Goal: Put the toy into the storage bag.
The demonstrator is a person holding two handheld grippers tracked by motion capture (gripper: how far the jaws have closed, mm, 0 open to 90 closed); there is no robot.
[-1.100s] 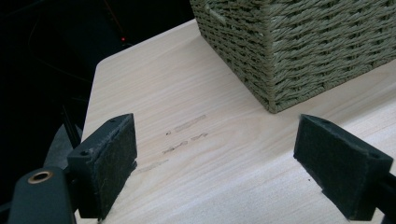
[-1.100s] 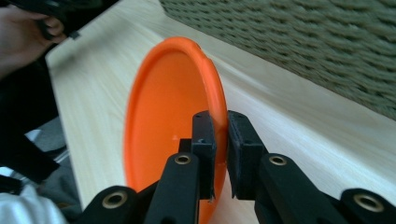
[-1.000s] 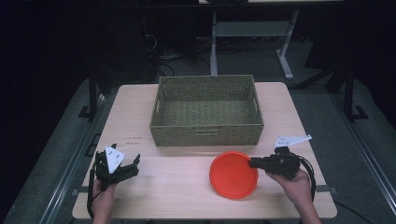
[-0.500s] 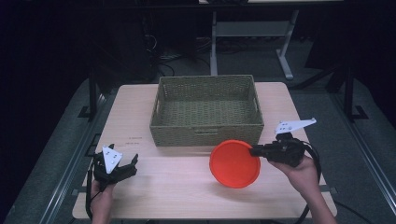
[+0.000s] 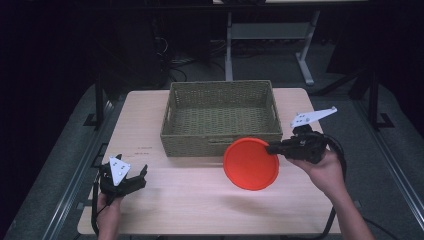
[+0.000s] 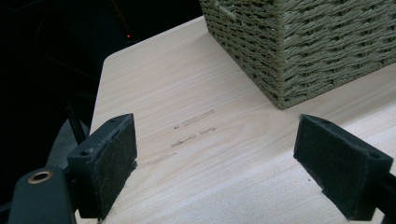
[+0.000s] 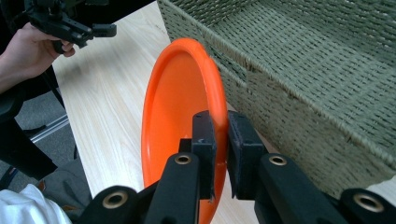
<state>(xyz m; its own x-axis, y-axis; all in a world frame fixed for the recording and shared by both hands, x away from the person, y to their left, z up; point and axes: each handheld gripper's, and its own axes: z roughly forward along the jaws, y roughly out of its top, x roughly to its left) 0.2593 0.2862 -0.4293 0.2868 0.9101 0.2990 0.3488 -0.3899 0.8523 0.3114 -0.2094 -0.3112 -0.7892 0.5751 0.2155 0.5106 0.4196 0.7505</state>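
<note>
An orange plate hangs tilted above the table, just in front of the woven basket. My right gripper is shut on its right rim, and in the right gripper view the two black pads pinch the orange plate edge-on beside the woven basket. My left gripper rests low at the table's front left corner, open with nothing in it. The left gripper view has its jaws wide apart over bare wood, with the basket corner ahead to the right.
The light wooden table has free room in front of the basket and between the two hands. Faint marks lie on the wood near the left gripper. Dark floor and metal stand legs lie beyond the far edge.
My right gripper has lifted the orange plate off the table and tilted it up toward the basket's front right. The left gripper has stayed in place.
</note>
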